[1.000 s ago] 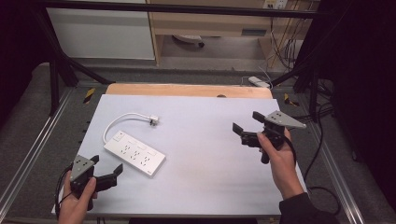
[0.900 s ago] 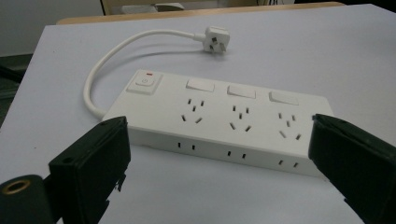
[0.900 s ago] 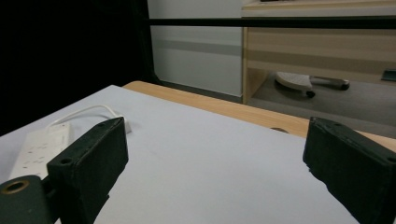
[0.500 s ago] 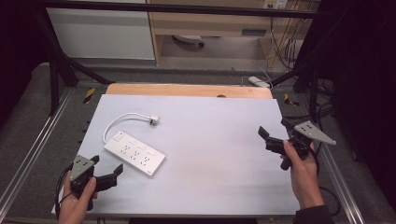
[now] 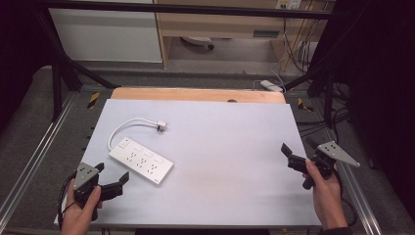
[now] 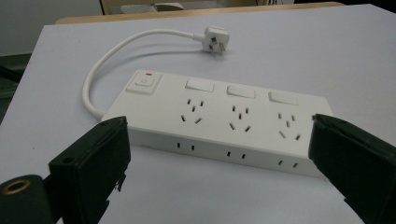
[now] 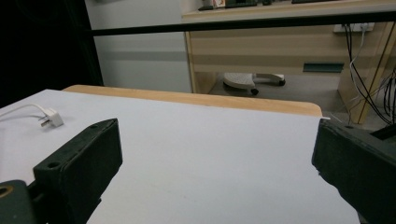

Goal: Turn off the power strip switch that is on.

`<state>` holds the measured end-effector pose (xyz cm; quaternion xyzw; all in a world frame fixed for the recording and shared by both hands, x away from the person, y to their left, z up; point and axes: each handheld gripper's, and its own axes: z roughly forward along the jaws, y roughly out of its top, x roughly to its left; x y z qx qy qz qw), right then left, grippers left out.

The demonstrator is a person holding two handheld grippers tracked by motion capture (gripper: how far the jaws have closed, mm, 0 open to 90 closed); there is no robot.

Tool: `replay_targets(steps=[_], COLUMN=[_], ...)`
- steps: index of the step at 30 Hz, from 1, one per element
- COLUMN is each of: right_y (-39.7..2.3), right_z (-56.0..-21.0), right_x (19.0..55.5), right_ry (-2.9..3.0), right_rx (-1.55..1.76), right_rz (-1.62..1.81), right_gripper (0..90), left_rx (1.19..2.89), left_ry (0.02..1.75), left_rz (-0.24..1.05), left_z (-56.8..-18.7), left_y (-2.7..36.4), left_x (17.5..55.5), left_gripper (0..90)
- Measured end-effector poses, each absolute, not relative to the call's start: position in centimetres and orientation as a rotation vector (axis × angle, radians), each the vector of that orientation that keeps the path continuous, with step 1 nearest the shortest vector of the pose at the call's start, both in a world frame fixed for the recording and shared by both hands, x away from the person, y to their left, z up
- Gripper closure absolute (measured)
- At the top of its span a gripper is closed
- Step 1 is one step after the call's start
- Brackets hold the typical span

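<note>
Your left tongs [image 5: 111, 177] sit at the near left corner of the counter [image 5: 230, 147], jaws spread wide and holding nothing, aimed at the white power strip [image 5: 141, 164] lying flat just beyond them. Your right tongs [image 5: 298, 154] hover at the counter's right edge, spread apart and empty, well away from the strip. Farther back, the strip's cord curls round to its plug [image 5: 162, 127], resting on the counter.

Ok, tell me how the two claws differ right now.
The left claw sits at the table's near left corner, close to the white power strip; the right claw sits at the right edge, far from it. The left claw faces the strip, the right claw faces bare tabletop. Both are open and empty, each held in a hand.
</note>
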<state>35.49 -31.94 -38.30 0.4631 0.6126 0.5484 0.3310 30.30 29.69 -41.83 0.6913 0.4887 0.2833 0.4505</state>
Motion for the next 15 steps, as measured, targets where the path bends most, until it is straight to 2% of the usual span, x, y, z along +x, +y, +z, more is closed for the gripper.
replay_targets(steps=[15], right_y=[-30.6], right_z=[-42.0], right_x=[35.1], right_ry=[1.730], right_rx=[1.223], right_rz=[1.388], right_gripper=[2.5], left_rx=[1.714], left_ry=[1.200], left_rz=[0.699], left_z=[-41.8], left_y=[29.7], left_x=[30.3], left_gripper=[5.5])
